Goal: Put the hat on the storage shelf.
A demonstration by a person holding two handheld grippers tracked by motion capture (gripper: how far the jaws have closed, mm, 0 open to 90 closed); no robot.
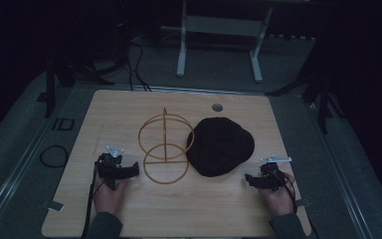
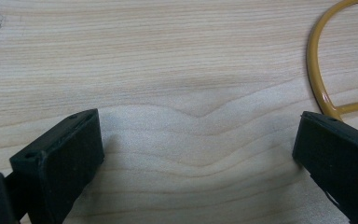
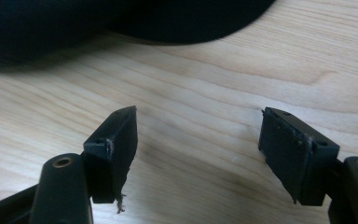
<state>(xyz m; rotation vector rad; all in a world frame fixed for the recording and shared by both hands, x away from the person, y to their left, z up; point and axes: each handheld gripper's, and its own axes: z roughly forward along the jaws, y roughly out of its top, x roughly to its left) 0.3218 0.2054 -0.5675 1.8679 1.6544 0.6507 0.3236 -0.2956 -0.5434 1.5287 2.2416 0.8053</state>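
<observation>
A yellow wire stand (image 1: 164, 148) made of rings stands upright at the middle of the wooden table (image 1: 129, 107). A black cap (image 1: 220, 146) lies flat just right of it. My left gripper (image 1: 132, 171) rests on the table left of the stand's base ring, open and empty; that ring's edge (image 2: 318, 88) curves past its right jaw. My right gripper (image 1: 249, 179) sits at the front right, open and empty, pointing toward the cap's brim (image 3: 121, 23).
A small round grommet hole (image 1: 217, 107) sits near the table's far edge. A white desk frame (image 1: 219, 35) and cables stand on the floor beyond the table. A black cable loop (image 1: 53, 156) lies on the floor at left.
</observation>
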